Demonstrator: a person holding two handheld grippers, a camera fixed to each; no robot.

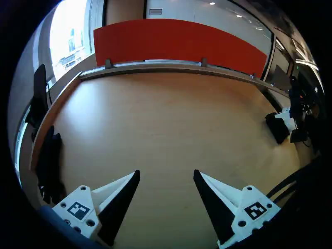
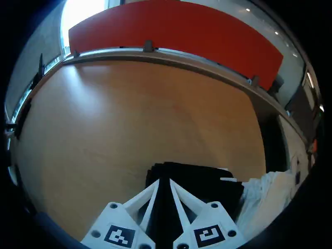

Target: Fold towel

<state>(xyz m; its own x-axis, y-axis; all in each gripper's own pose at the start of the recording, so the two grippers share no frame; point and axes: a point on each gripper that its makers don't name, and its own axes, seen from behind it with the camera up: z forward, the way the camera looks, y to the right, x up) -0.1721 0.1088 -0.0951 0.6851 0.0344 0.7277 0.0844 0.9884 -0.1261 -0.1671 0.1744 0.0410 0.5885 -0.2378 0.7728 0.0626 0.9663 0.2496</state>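
A black folded towel (image 2: 199,184) lies on the wooden table (image 2: 124,124), close in front of the right gripper view's camera. My right gripper (image 2: 164,181) is shut on the towel's near edge, and black cloth shows in the narrow slit between its fingers. My left gripper (image 1: 166,174) hovers open over bare wood (image 1: 166,124) with nothing between its fingers. At the far right of the left gripper view, the right gripper (image 1: 288,118) shows small and white beside the black towel (image 1: 276,128).
A pile of white cloth (image 2: 265,195) lies just right of the black towel. A red partition (image 1: 178,41) stands along the table's far edge. Dark chairs (image 1: 47,157) stand off the left edge. A bright window (image 1: 68,37) is at the back left.
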